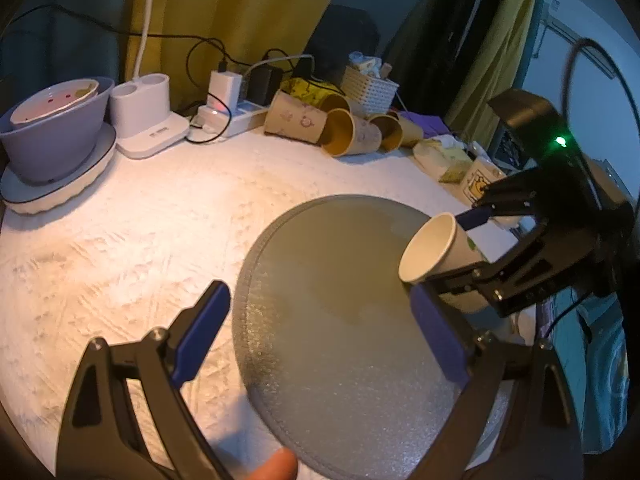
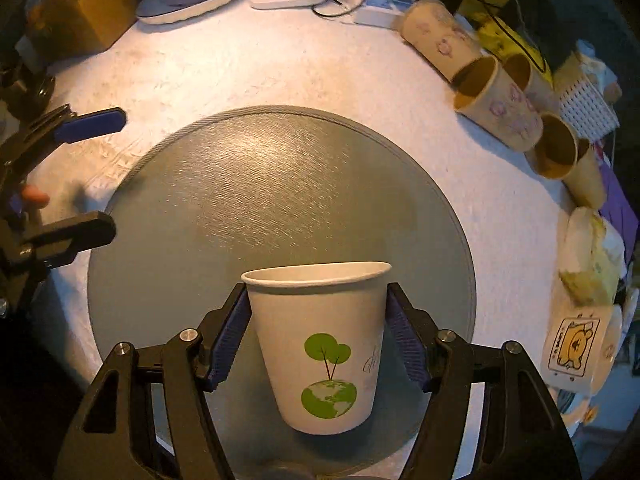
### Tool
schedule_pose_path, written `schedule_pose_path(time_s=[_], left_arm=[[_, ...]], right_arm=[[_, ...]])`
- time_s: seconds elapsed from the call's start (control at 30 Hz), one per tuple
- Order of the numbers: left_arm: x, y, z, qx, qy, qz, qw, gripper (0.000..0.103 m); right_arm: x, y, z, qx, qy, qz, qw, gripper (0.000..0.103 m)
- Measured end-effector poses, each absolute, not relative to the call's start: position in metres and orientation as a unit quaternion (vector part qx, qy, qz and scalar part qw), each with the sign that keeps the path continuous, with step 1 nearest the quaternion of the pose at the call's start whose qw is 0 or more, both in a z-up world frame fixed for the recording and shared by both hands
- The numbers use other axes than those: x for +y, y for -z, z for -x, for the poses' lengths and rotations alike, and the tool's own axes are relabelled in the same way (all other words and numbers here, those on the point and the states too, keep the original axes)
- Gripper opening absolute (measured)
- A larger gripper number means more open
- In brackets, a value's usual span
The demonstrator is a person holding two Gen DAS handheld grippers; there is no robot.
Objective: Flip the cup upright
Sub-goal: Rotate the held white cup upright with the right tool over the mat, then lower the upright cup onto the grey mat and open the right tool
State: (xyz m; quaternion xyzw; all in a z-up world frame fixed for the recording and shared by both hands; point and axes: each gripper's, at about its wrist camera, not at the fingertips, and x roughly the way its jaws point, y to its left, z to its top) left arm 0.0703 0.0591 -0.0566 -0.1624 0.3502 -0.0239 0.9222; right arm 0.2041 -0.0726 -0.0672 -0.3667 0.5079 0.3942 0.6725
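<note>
A white paper cup (image 2: 320, 344) with a green tree and globe print sits between the blue pads of my right gripper (image 2: 318, 332), which is shut on its sides. The cup is held tilted over the round grey mat (image 2: 280, 184), its open mouth facing away from the gripper. In the left wrist view the cup (image 1: 436, 250) shows at the right, mouth toward the camera, held by the right gripper (image 1: 452, 256). My left gripper (image 1: 320, 340) is open and empty over the mat's (image 1: 340, 320) near left edge. It also shows in the right wrist view (image 2: 96, 172).
Several yellow paper cups (image 1: 340, 128) lie on their sides at the table's back. A purple bowl on a plate (image 1: 56, 136), a white holder (image 1: 140, 116), a power strip with chargers (image 1: 228, 108) and a white basket (image 1: 370, 88) stand along the back. A cartoon mug (image 2: 576, 344) stands at the right.
</note>
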Motion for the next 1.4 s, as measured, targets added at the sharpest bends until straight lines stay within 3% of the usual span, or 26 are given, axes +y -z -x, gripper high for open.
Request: schedule_pose_path(time_s=[0.2,0.5,0.63,1.4], left_arm=[[0.066,0.056,-0.068,0.341,0.009,0.172,0.924,0.093],[0.068,0.055,-0.067,0.331,-0.004,0.173,0.928,0.093],[0.064,0.053,-0.065,0.325,0.001,0.167,0.931,0.093],[0.045,0.053,-0.062,0.312,0.012,0.141,0.939,0.093]], right_arm=[[-0.076,0.051,-0.196,0.461,-0.394,0.324,0.726,0.068],[-0.12,0.031,-0.197,0.366,-0.441,0.112,0.812,0.069],[-0.134,0.041,-0.192,0.343,-0.435,0.069,0.83,0.069],[-0.153,0.055,-0.147,0.268,-0.388,0.049,0.881,0.07]])
